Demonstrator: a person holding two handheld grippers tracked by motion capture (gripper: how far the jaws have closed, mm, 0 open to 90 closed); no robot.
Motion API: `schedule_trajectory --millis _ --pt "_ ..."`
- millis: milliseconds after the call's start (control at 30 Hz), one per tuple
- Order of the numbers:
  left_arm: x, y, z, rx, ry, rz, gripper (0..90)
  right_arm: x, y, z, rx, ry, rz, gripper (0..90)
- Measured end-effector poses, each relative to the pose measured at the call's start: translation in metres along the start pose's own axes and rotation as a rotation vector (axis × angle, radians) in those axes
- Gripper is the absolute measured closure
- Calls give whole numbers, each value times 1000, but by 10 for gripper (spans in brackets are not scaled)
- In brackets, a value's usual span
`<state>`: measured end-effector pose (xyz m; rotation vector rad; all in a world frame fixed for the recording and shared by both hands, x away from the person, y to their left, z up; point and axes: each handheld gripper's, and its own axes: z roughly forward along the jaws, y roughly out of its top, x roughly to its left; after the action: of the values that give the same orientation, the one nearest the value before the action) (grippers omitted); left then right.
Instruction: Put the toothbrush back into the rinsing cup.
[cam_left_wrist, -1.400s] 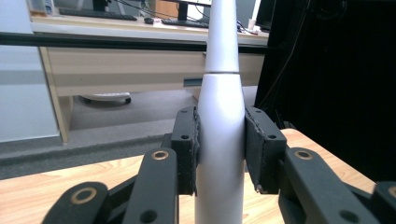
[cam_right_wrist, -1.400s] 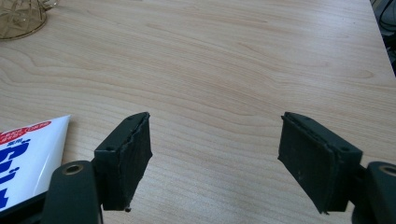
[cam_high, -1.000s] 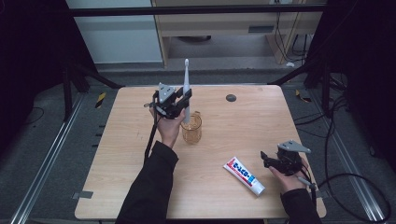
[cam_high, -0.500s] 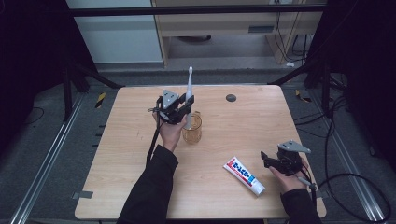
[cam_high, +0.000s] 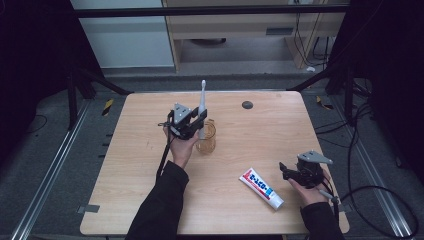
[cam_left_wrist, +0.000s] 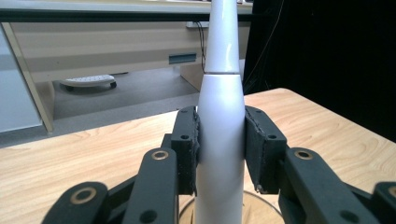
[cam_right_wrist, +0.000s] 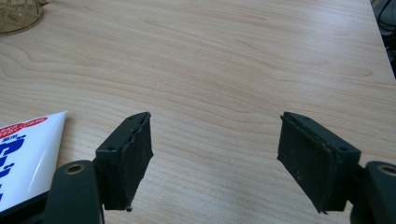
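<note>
My left gripper (cam_high: 198, 121) is shut on a white electric toothbrush (cam_high: 202, 107), which stands upright with its lower end inside a clear amber glass cup (cam_high: 206, 140) near the table's middle. In the left gripper view both pads clamp the toothbrush's handle (cam_left_wrist: 220, 140), and the cup's rim (cam_left_wrist: 266, 200) shows below. My right gripper (cam_high: 286, 170) rests low at the table's right front, open with bare wood between its jaws. A white toothpaste tube (cam_high: 260, 187) with red and blue print lies flat just left of it; its end (cam_right_wrist: 23, 144) shows in the right gripper view.
The wooden table (cam_high: 260, 130) carries a small dark round disc (cam_high: 247, 105) at the back right. The cup's base (cam_right_wrist: 16, 16) appears in the right gripper view's far left corner. Beyond the table stand a pale wooden bench (cam_left_wrist: 116, 46) and dark frame legs.
My left gripper has sunk with the toothbrush, bringing its lower end down into the cup. The right gripper and the toothpaste tube have stayed where they were.
</note>
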<state>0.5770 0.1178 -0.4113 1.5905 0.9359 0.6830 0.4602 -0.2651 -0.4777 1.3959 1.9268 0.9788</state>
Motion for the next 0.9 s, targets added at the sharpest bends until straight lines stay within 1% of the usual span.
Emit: schedule_trajectory --millis 200,300,467,567,600,767,900 --pt "0 -8 -2 12 -6 2 667 0 0 0 2 2 -1 259" --pt "1 -12 -3 24 -1 9 667 0 0 1 3 3 -1 259" --pt "4 -19 -5 41 -4 -4 666 1 0 1 3 3 -3 259" --pt "5 -23 -7 53 -1 2 666 1 0 1 3 -1 -9 259" --pt "4 -24 -6 55 -7 1 666 1 0 1 3 -1 -9 259" --pt "3 -32 -7 75 -10 8 666 1 0 1 4 -1 -9 258" --pt "2 -35 -8 74 -11 9 665 1 0 1 6 -3 -10 257"
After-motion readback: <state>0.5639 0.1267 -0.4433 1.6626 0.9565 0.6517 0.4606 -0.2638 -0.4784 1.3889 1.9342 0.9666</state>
